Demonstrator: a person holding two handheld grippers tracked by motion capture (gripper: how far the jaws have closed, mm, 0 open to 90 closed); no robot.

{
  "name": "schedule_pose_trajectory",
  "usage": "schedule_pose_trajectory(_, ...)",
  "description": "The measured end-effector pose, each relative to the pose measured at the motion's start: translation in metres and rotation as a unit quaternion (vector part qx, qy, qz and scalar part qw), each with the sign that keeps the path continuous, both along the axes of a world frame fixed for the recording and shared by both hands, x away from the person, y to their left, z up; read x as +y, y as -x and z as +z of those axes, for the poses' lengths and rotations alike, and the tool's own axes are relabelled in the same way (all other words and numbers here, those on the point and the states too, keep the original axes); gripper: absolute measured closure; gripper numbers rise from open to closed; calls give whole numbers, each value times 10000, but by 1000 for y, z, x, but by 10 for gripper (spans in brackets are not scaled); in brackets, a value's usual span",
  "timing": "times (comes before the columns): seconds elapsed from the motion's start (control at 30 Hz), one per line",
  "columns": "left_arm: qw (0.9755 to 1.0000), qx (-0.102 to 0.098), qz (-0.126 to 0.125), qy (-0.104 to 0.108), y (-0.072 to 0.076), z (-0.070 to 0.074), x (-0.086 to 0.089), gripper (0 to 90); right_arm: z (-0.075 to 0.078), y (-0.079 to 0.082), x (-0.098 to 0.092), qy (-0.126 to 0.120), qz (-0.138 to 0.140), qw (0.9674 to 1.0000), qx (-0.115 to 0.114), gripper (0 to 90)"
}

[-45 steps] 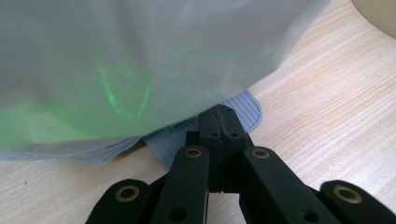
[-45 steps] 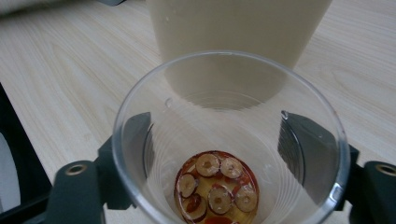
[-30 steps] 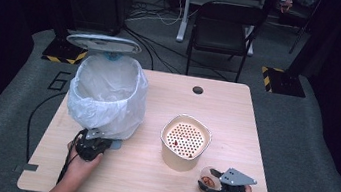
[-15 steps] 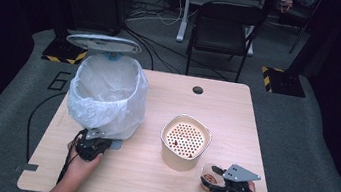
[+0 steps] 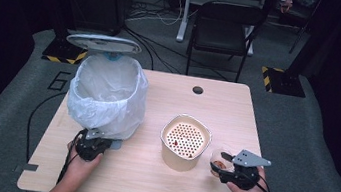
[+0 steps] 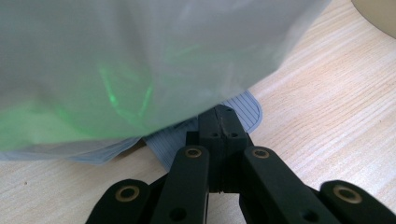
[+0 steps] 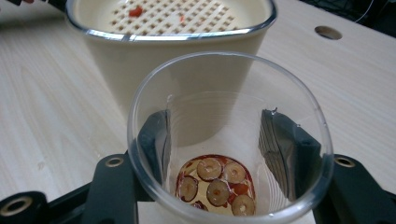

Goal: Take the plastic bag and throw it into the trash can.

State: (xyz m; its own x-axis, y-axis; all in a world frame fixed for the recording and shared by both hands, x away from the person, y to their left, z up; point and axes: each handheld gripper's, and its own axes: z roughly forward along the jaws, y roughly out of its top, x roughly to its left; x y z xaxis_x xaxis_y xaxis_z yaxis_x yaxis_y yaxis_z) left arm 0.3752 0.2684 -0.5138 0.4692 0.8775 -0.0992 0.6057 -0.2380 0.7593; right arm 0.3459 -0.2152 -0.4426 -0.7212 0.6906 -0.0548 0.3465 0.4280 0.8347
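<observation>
My right tongs [image 5: 224,170] grasp the cup [image 7: 229,140] of slices beside the strainer [image 5: 185,142]; my left tongs [image 6: 223,122] are clenched on the bin pedal [image 6: 243,112]. Next, probably tipping into the bin [image 5: 107,94].

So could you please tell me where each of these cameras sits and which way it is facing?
High view: above the person's side, looking forward and down on the wooden table; both forearms enter below.
Left gripper view: rides the left gripper, shut on the blue ribbed pedal under the white bin liner.
Right gripper view: rides the right gripper, around the clear plastic cup, facing the cream strainer bowl. The high view shares that bowl.
</observation>
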Motion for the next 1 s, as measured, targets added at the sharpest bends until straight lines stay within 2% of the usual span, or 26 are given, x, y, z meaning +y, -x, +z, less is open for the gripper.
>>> schedule_pose_trajectory(0.13,9999,51,-82,-55,0,1,1,900,10,-10,-2,-42,-32,10000,-78,443)
schedule_pose_trajectory(0.37,10000,58,-56,-50,0,1,1,900,21,-25,-3,-124,-59,9998,-111,447)
schedule_pose_trajectory(0.63,10000,6,4,3,0,0,0,900,38,-42,-6,-3,-20,9996,-296,449)
schedule_pose_trajectory(0.83,10000,10,-8,-6,0,0,0,900,52,-55,-7,177,-2,9989,-439,451)
schedule_pose_trajectory(0.9,10000,69,-61,-30,0,1,1,900,56,-59,-8,200,7,9987,-471,451)
schedule_pose_trajectory(0.93,9999,111,-7,-73,0,1,1,900,58,-63,-8,189,25,9986,-492,451)
schedule_pose_trajectory(0.97,9999,114,28,-64,0,1,1,900,60,-66,-9,149,41,9987,-488,451)
schedule_pose_trajectory(1.0,10000,75,-55,-26,0,1,1,900,61,-67,-9,110,34,9988,-470,451)
